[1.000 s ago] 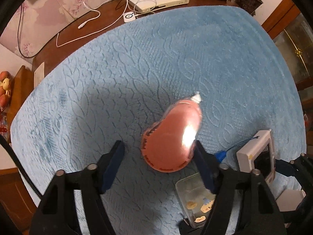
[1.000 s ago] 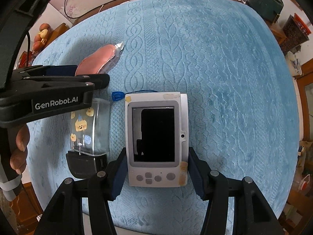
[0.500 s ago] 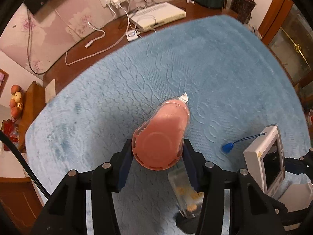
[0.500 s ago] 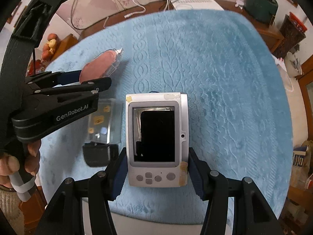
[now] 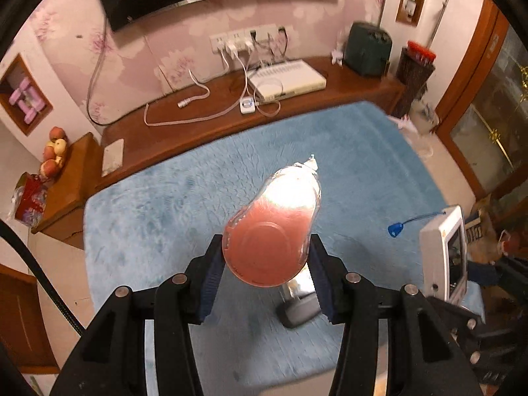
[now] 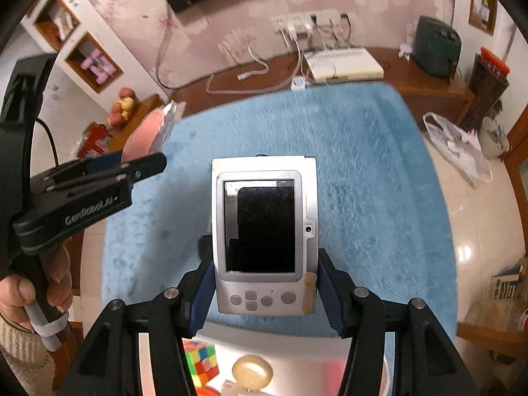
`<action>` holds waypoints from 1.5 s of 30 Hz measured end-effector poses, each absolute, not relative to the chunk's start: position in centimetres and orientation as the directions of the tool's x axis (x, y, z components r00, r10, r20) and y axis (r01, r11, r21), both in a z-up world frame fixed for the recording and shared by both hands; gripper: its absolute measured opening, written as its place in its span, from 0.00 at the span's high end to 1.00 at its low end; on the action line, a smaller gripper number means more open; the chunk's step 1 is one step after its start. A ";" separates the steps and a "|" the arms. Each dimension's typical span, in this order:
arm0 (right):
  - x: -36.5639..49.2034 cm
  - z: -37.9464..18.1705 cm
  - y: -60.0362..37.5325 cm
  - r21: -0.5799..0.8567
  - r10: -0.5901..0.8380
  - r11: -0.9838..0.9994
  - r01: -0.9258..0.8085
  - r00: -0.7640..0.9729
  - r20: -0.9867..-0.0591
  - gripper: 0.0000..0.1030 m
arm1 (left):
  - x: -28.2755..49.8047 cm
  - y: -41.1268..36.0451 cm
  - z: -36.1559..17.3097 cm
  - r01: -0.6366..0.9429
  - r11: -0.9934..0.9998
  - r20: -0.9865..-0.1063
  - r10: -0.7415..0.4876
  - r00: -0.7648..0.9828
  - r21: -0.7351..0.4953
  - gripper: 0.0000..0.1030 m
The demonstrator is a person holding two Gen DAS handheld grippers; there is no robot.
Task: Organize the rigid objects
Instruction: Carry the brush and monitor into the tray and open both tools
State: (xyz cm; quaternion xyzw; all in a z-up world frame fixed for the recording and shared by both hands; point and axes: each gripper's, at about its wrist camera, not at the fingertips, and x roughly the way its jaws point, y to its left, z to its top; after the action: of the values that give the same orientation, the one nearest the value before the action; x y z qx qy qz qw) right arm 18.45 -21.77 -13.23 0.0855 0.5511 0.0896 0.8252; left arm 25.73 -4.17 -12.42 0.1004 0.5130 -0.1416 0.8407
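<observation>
Above the blue-covered bench [image 5: 165, 217], my left gripper [image 5: 267, 257] jaws clamp the pink bottle [image 5: 274, 231] base-first; at three o'clock, my right gripper [image 6: 264, 290] jaws pinch the handheld device [image 6: 264, 231], both lifted for sorting.

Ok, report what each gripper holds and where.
Left gripper: pink-filled clear bottle, clamped near its base. Right gripper: handheld electronic device, by its lower side edges.

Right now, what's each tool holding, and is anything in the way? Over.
Left tool shut on pink bottle, lifted. Right tool shut on handheld device, lifted. Clear cup lies on blue mat below the bottle.
</observation>
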 end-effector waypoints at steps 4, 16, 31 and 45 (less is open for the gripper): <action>15.5 -10.6 -22.1 0.233 0.258 0.966 -0.110 0.409 -0.875 0.44 | 22.3 -3.5 -9.6 0.316 0.949 -0.875 -0.149 0.461 0.005 0.49; 6.8 -12.0 -21.2 0.188 0.259 0.956 -0.226 0.345 -0.902 0.44 | 11.6 -2.9 -8.8 0.203 0.979 -0.881 -0.093 0.464 0.003 0.49; 1.8 -19.8 -19.1 0.112 0.172 0.950 -0.291 0.188 -0.967 0.44 | 3.8 -1.6 -17.3 0.051 0.999 -0.954 -0.022 0.300 -0.007 0.49; 0.8 -21.7 -16.9 -0.026 0.056 0.938 -0.345 0.224 -0.973 0.44 | 2.1 -1.9 -21.9 0.050 0.998 -0.970 0.034 0.239 0.048 0.48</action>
State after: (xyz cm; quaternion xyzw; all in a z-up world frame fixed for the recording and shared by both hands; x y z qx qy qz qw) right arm 0.80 -16.91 -21.68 -0.1188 0.6093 0.1297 0.7732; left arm 2.13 -1.88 -21.88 0.0342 0.6168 -0.0049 0.7864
